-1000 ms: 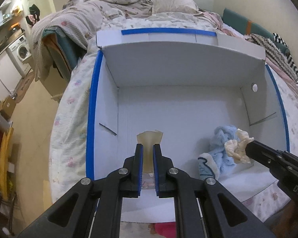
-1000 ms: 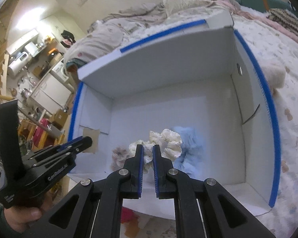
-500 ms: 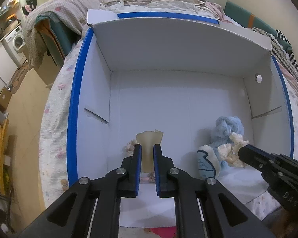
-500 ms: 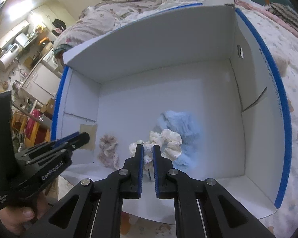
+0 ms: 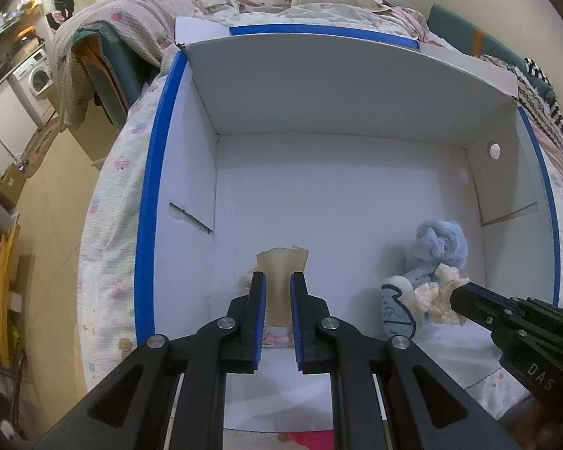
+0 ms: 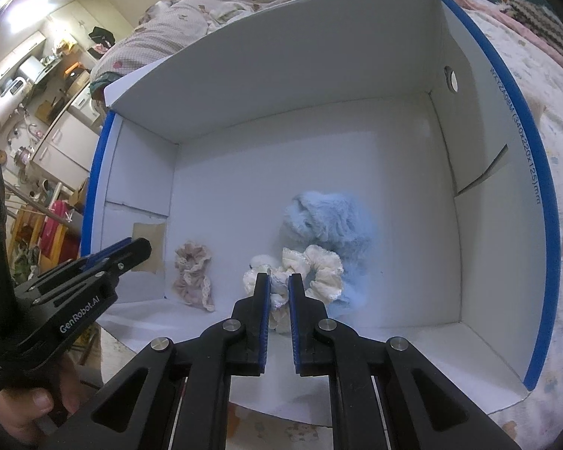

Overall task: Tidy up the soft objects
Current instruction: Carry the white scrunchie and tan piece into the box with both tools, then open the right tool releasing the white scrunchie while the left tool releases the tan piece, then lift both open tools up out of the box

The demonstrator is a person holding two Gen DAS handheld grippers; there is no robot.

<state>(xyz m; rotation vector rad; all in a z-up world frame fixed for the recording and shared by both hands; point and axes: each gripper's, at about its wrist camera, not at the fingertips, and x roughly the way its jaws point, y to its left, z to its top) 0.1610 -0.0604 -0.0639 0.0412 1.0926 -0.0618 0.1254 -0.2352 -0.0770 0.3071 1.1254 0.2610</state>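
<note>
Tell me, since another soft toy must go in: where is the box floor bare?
Bare: the box floor's far half toward the back wall. Crowded: near edge, with pink scrunchie, cream scrunchie in the right gripper, blue plush.

Blue plush (image 5: 437, 247) in white box (image 5: 319, 112)

- Cream scrunchie (image 6: 311, 273): ruffled and lace-edged, against the blue plush's front.
- Blue plush (image 6: 328, 221): fluffy, slumped mid-floor in the white box (image 6: 289, 86).
- Pink scrunchie (image 6: 193, 275): crumpled, lying near the box's left wall.
</note>
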